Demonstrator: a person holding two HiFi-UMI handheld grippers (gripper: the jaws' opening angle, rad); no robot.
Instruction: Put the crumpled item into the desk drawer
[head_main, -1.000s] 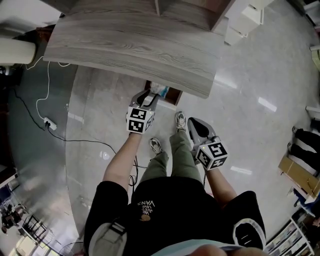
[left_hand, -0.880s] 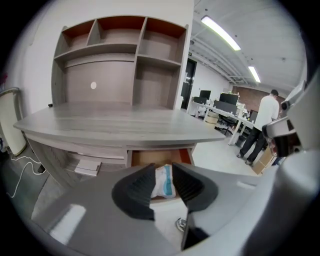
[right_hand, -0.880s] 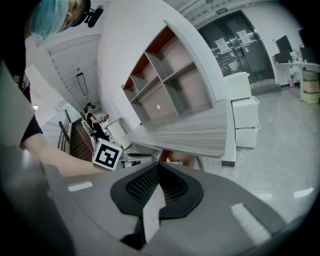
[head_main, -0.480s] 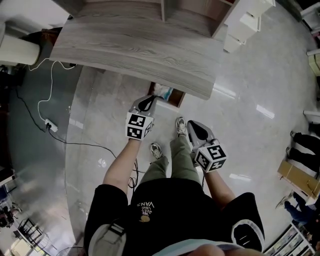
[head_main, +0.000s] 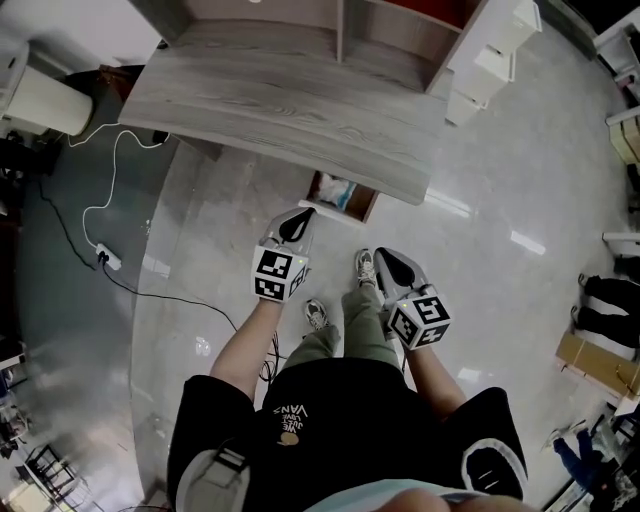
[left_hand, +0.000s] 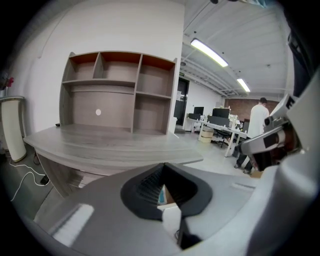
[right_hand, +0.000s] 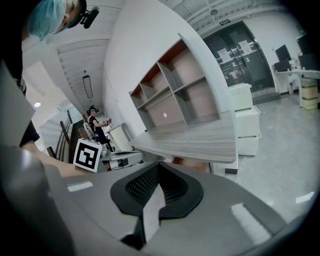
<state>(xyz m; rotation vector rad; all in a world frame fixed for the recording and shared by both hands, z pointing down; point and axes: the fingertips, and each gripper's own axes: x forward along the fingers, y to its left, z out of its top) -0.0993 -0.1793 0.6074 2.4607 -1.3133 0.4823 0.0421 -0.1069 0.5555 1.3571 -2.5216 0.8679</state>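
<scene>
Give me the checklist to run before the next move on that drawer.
1. Crumpled item inside the drawer: ok, a pale blue-white lump lies in it.
2. Drawer closed: not ok, it stands open under the edge of the desk.
3. Left gripper free: ok, jaws together on nothing.
4. Right gripper free: ok, jaws together on nothing.
5. Item sits below the drawer's rim: cannot tell.
6. Way from the left gripper to the drawer front: ok, nothing lies between them in the head view.
</scene>
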